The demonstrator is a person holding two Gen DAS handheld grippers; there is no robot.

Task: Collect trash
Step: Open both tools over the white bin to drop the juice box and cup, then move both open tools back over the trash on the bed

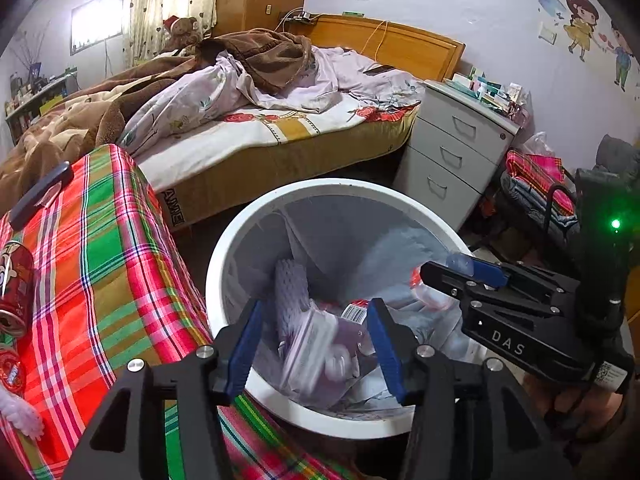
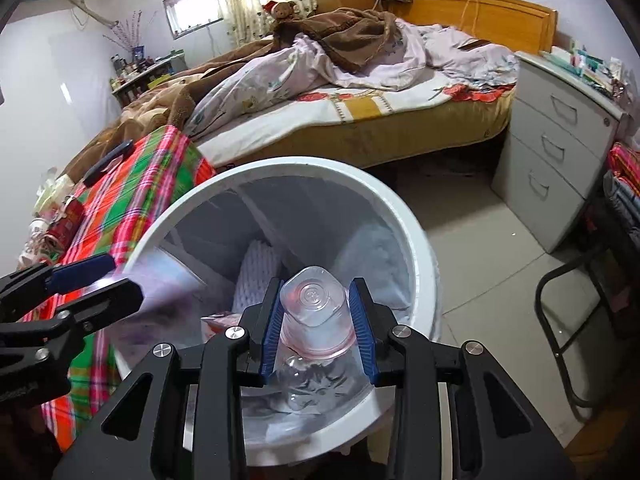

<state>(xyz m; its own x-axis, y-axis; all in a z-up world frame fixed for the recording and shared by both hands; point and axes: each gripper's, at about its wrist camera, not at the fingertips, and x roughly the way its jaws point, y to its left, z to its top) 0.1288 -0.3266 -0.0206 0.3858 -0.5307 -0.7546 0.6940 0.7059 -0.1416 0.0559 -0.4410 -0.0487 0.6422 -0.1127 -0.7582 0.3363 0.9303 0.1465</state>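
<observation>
Blue-padded, the left tool stood apart over the white bin, a blurred wrapper dropping free inside. Beside it, the right tool flanked a clear plastic bottle; whether it still gripped, I cannot tell. Dropping step; next probably the red can on the plaid bench.

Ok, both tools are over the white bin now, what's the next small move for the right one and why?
Probably open the right tool wider so the clear plastic bottle drops. The bottle sits between its blue pads directly above the white bin, whose liner already holds trash. The left tool looks empty, with a blurred packet falling below it.
</observation>
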